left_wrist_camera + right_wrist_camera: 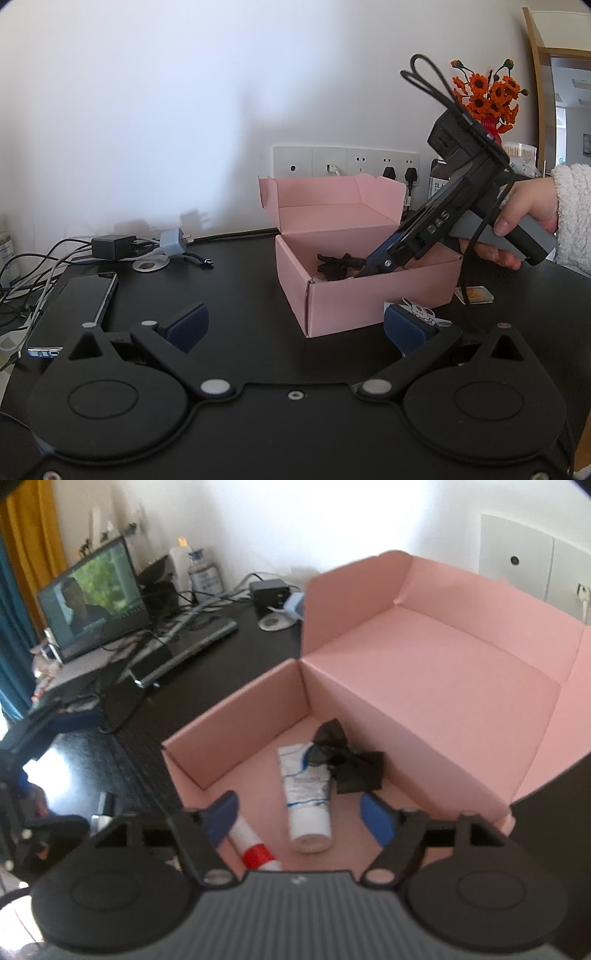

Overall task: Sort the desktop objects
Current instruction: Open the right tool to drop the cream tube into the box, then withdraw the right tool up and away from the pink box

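Note:
An open pink box (pixel 332 302) (pixel 443 686) stands on the black desk. Inside it lie a black bow (pixel 343 760) (pixel 332 266), a white tube (pixel 304 794) and a red-and-white stick (pixel 255 849). My right gripper (pixel 299 818) (pixel 371 266) reaches down into the box, held by a hand (pixel 517 218). Its jaws stand open; the tube lies between them, with neither pad touching it. My left gripper (pixel 295 328) hovers low in front of the box, open with nothing held.
A phone (pixel 77 310) lies at the left, with chargers (pixel 110 247) and a blue-grey plug (pixel 173 242) with tangled cables behind it. A rabbit card (pixel 417 310) and a small clear case (pixel 476 295) lie right of the box. A laptop (pixel 96 598) stands further left.

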{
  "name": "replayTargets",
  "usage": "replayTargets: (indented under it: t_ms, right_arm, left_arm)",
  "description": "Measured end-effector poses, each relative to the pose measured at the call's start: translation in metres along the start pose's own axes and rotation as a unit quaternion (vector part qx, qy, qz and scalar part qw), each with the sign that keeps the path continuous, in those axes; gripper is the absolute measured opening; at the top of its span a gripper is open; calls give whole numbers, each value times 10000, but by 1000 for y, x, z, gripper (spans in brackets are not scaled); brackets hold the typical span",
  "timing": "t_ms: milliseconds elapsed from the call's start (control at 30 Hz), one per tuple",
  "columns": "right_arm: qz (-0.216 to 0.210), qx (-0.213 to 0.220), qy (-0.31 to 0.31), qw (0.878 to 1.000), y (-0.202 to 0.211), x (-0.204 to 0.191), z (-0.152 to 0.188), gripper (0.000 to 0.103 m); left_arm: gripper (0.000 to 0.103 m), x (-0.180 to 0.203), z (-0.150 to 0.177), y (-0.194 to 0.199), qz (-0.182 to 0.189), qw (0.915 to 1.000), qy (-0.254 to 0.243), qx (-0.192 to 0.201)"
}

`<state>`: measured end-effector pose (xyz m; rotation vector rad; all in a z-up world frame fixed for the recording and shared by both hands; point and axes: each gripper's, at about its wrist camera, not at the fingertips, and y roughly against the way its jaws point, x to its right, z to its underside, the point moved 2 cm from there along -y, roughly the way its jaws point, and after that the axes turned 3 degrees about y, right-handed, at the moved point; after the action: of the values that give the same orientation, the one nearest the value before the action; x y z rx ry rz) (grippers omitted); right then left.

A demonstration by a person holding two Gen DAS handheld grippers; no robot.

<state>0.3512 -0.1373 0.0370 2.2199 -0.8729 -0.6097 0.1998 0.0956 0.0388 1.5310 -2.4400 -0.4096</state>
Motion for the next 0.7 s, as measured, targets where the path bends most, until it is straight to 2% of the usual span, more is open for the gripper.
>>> replayTargets:
  t_ms: [67, 333, 467, 700]
  right_arm:
    - [53, 64, 59, 9999, 4, -3, 0, 84]
    - [-60, 317, 7, 9995, 18, -7, -2, 85]
    - [-103, 513, 21, 9986, 29, -13, -3, 97]
    - [-100, 853, -141, 9962, 47, -19, -1, 101]
  left_arm:
    - [103, 0, 0, 0, 1, 10000, 0, 0]
    - [103, -2, 0, 0, 0, 10000, 34, -3]
    - [103, -2, 0, 0, -4, 10000, 44, -9]
    - [103, -2, 0, 0, -18, 10000, 59, -14]
